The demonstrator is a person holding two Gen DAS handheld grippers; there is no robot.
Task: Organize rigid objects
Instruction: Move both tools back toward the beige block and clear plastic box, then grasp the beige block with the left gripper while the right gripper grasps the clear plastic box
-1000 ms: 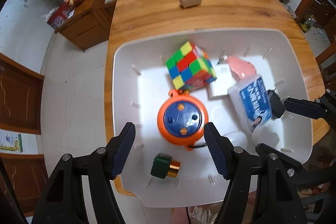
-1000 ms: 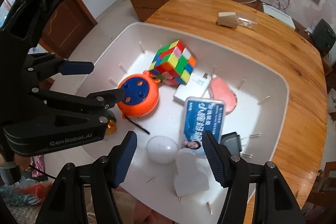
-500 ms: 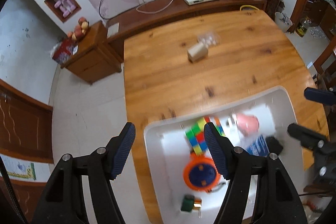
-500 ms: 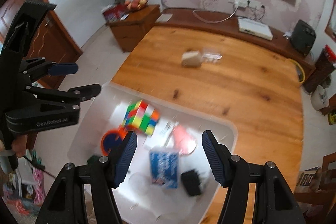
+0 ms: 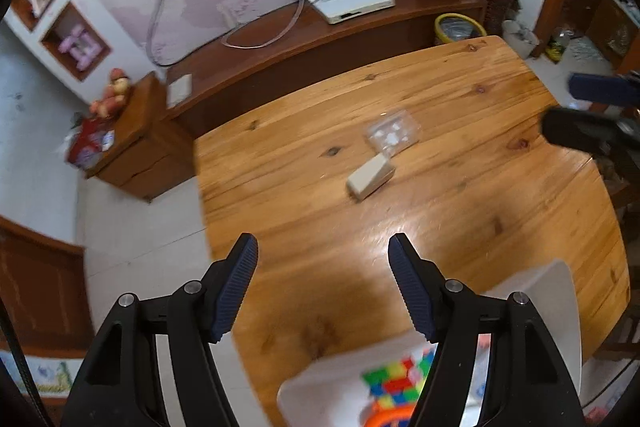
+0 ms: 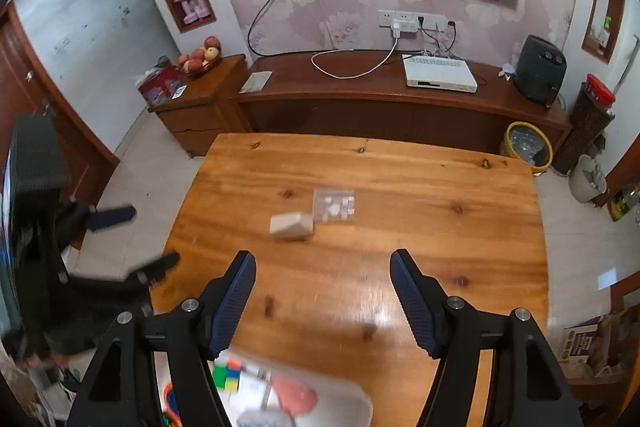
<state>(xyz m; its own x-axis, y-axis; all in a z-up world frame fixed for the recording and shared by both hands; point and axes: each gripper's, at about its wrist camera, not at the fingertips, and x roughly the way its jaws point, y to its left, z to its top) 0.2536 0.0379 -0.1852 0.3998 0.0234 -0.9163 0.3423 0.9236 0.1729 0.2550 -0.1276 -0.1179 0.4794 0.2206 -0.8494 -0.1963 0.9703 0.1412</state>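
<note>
My left gripper [image 5: 323,279] is open and empty, high above the wooden table [image 5: 460,227]. My right gripper [image 6: 323,297] is open and empty too, also high over the table. The white tray [image 5: 560,291] sits at the table's near edge, mostly under the grippers. In it I see a colourful puzzle cube [image 5: 396,383], an orange round object [image 5: 390,419] and, in the right wrist view, a pink object [image 6: 294,397]. A beige block [image 6: 291,226] and a clear plastic bag [image 6: 334,205] lie mid-table, beyond both grippers.
A long wooden TV cabinet [image 6: 400,107] with a white box [image 6: 438,77] stands behind the table. A side cabinet [image 6: 192,103] with fruit is at the left. A yellow-rimmed bin [image 6: 526,145] is right. The other gripper shows at the frame edges [image 5: 600,91].
Both grippers have risen and tilted up away from the tray. The tray and its objects have slid to the bottom of both views. The room now fills the frames.
</note>
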